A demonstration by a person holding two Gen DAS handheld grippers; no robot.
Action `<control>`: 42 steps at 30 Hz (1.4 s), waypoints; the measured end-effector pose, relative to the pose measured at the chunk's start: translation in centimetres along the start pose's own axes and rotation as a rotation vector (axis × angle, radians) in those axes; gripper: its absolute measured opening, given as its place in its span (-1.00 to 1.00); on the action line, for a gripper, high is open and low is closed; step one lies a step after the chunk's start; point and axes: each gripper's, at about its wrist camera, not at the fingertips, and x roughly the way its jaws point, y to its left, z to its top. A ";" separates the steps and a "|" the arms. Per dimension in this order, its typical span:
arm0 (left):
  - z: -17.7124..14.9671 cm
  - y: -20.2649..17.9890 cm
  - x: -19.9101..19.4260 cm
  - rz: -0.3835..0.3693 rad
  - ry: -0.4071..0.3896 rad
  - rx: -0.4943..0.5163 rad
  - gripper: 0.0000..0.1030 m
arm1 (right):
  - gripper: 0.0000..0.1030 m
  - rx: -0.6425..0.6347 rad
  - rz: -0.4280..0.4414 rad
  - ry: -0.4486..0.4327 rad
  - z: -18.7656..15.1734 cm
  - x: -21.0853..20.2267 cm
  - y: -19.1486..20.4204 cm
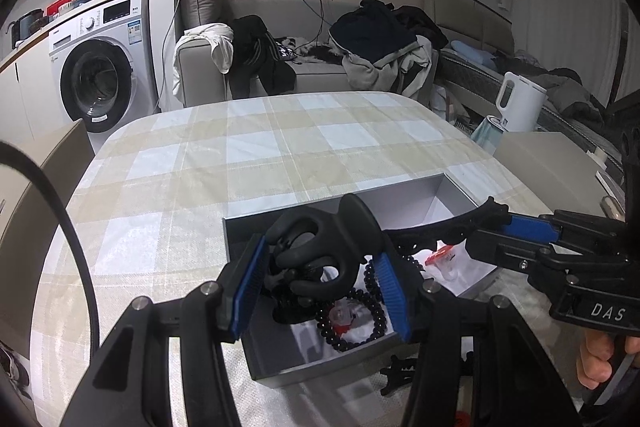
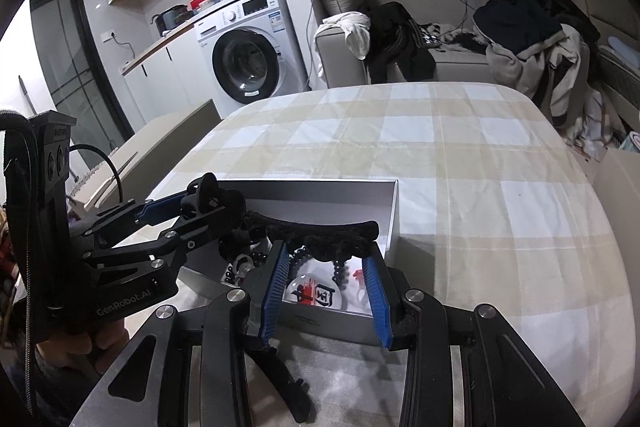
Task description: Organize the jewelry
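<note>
An open grey box (image 1: 236,239) (image 2: 394,211) sits on the checked tablecloth. Inside lie a black bead bracelet (image 1: 372,303) (image 2: 340,267), small clear packets with red print (image 1: 440,255) (image 2: 316,293) and other black pieces. My left gripper (image 1: 320,275) (image 2: 208,203) is shut on a large black hair claw clip (image 1: 320,243), held over the box's left part. My right gripper (image 2: 326,267) (image 1: 492,215) is shut on a long black hair clip (image 2: 320,231) (image 1: 460,223), held over the box's near right part.
Another black hair clip (image 1: 400,371) (image 2: 280,375) lies on the cloth in front of the box. The table (image 2: 440,147) stretches far beyond the box. A sofa with clothes (image 1: 360,43), a washing machine (image 1: 100,67) and a white kettle (image 1: 520,99) stand beyond.
</note>
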 end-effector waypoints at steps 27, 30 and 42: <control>-0.1 1.0 -3.6 -0.053 -0.053 -0.082 0.91 | 1.00 0.014 0.075 -0.092 -0.3 -4.1 -0.7; -0.6 1.1 -4.3 -0.057 -0.070 -0.092 0.98 | 1.00 0.016 0.075 -0.085 -0.9 -4.3 -1.0; -3.9 -0.2 -4.6 -0.033 -0.036 -0.061 0.98 | 1.00 0.016 0.049 0.013 -4.0 -3.5 -1.5</control>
